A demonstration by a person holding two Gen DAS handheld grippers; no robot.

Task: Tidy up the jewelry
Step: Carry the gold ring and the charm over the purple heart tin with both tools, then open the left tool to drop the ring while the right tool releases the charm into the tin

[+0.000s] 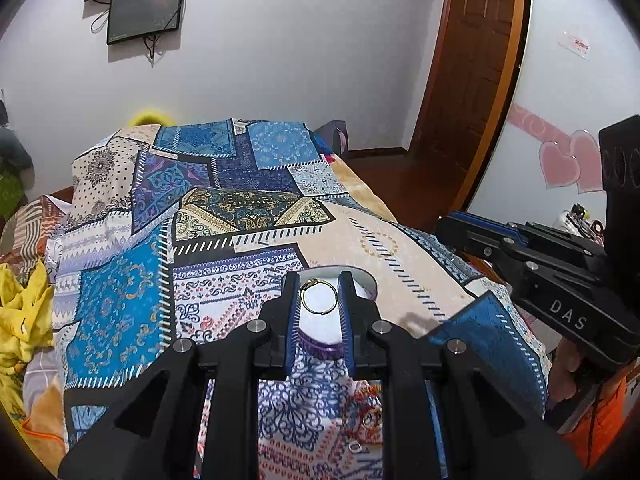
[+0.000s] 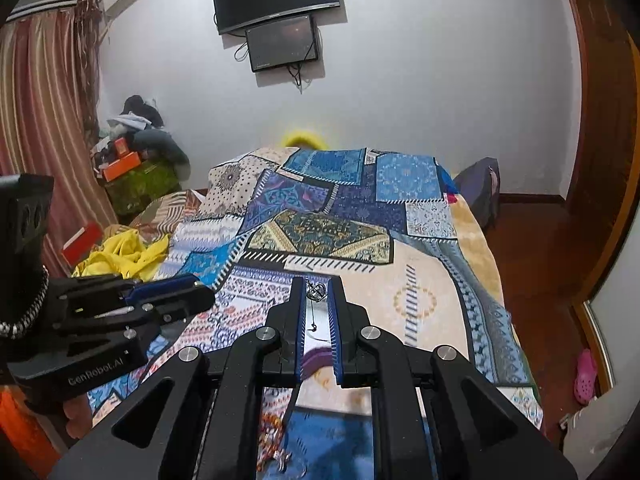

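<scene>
My left gripper [image 1: 319,290] is shut on a gold hoop ring [image 1: 319,297], held over a round white box with a purple rim [image 1: 326,344] on the patterned bedspread. My right gripper [image 2: 318,294] is shut on a small silver crown-shaped pendant [image 2: 317,293] whose thin chain [image 2: 313,320] hangs down between the fingers. The same purple-rimmed box [image 2: 316,354] lies below it. Beaded orange and gold jewelry lies on the bedspread under each gripper [image 1: 366,412] [image 2: 272,436]. The right gripper's body [image 1: 552,280] shows at the right of the left wrist view.
The patchwork bedspread [image 1: 224,240] covers the bed. Yellow cloth [image 2: 124,256] lies at its left side. A wooden door [image 1: 472,60] and floor are to the right. A cluttered pile [image 2: 136,148] stands by the curtain. A pink shoe [image 2: 586,376] is on the floor.
</scene>
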